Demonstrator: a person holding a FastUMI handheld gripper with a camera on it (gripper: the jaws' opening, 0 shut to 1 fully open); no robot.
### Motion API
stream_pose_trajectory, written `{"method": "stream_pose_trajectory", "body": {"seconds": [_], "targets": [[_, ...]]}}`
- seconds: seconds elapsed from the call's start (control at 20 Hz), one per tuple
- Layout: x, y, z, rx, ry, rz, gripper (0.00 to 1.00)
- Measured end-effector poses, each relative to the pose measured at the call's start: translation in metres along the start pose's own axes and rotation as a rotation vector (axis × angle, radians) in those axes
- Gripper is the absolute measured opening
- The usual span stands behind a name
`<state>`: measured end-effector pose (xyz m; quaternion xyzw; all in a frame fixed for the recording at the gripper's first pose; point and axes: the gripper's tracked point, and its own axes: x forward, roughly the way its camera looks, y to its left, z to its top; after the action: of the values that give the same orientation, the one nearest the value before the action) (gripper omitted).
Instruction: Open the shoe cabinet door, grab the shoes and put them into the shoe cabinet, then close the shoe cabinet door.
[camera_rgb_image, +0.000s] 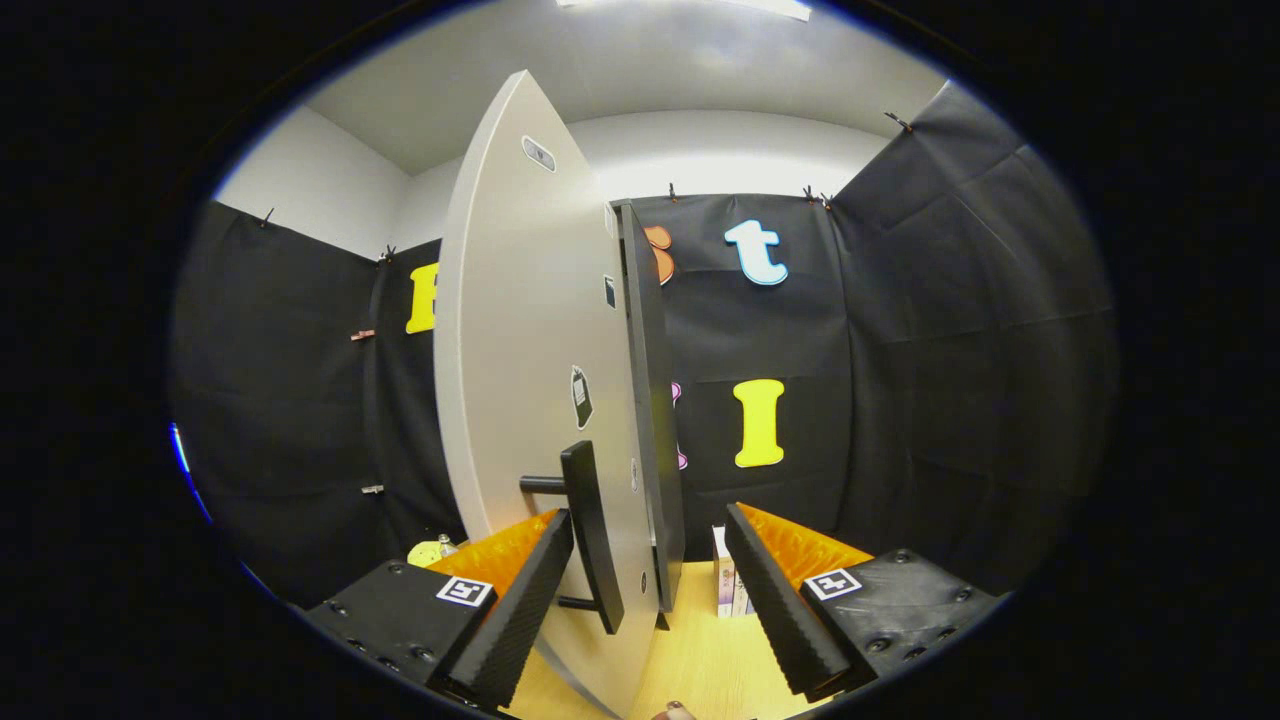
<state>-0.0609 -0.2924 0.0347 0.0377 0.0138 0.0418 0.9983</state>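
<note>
Low at the left of centre my left finger (520, 590) sits just beside the door's handle (590, 535), a dark bar standing off the pale door (510, 380) on two posts. My gripper (640, 600) is spread wide, pinching nothing; handle and door edge lie between my fingers, nearer the left one. The door rises through the middle of the frame, seen almost edge-on, partly swung from the cabinet (650, 400), whose dark side shows just right of it. Further right, low, some small boxes (728, 585) stand on the wooden top (700, 650) by my right finger (780, 600). I see no shoes here. To work the door well, I should centre on the bar, close squarely, then follow the hinge arc rather than pull straight.
</note>
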Motion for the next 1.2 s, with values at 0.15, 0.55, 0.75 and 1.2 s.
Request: {"method": "stream_pose_trajectory", "body": {"seconds": [0.15, 0.55, 0.75, 1.2], "targets": [[0.010, 0.002, -0.003, 0.052, 0.009, -0.002, 0.97], [0.029, 0.067, -0.017, 0.015, 0.016, 0.043, 0.97], [0.042, 0.107, -0.022, -0.034, 0.007, 0.035, 0.97], [0.089, 0.187, -0.035, -0.110, -0.032, 0.007, 0.97]]}}
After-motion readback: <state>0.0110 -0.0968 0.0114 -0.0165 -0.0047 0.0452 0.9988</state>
